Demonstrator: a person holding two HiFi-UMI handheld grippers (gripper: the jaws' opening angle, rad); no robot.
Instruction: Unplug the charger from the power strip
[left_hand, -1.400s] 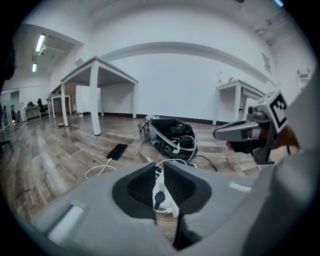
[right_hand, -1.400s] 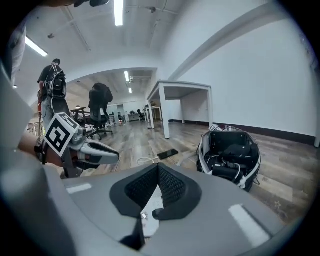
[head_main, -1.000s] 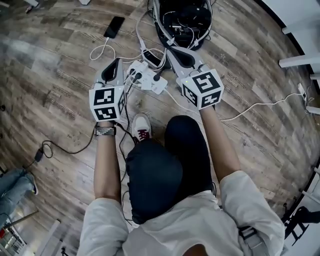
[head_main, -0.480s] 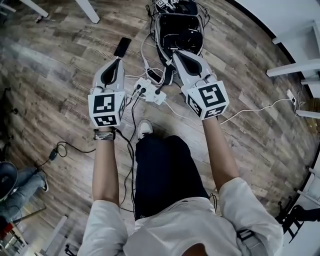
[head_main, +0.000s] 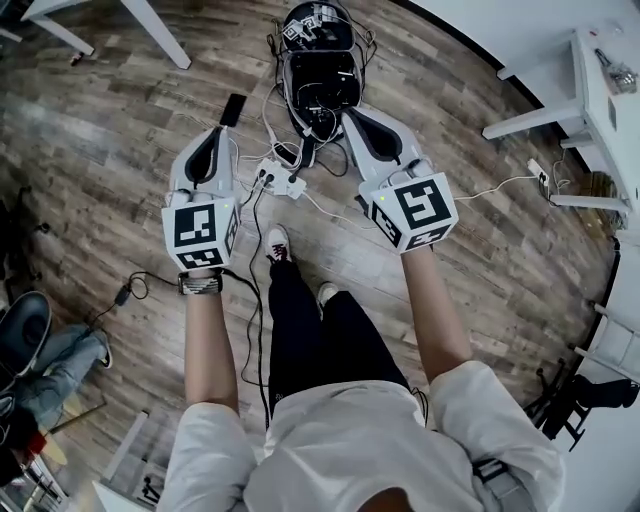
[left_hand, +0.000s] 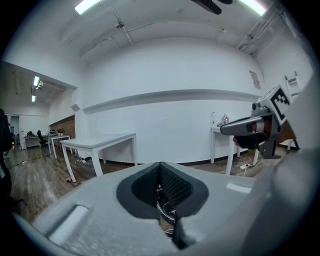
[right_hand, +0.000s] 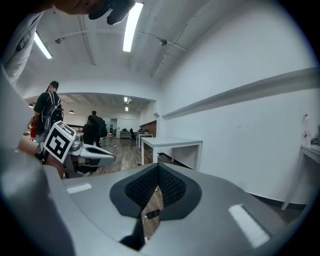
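The person stands on a wooden floor (head_main: 110, 150) and holds both arms out forward at about the same height, well above the things on the floor. The left tool (head_main: 220, 135) has its jaws pressed together with nothing between them; in the left gripper view the ribbed pads meet at the tip, and only a tangle of cables far below shows through the gap under them. The right tool (head_main: 352, 116) is likewise pressed together and empty, its pads meeting at the tip with a strip of floor showing through the gap beneath. Each tool shows at the edge of the other's view, with its marker cube facing back toward the person. The white power strip (head_main: 281, 180) lies on the floor and shows in the head view between the two tools, just ahead of the person's front shoe (head_main: 278, 243). Small dark charger plugs (head_main: 266, 173) sit in it, too small to tell apart, and neither tool touches the strip or the plugs. White and black cables spread from the strip; one white cable runs toward a dark phone (head_main: 233, 108) lying beyond the left tool. Just beyond the strip stands an open black bag (head_main: 322, 78) full of cables. White worktops stand at the upper left and the right edge of the head view.
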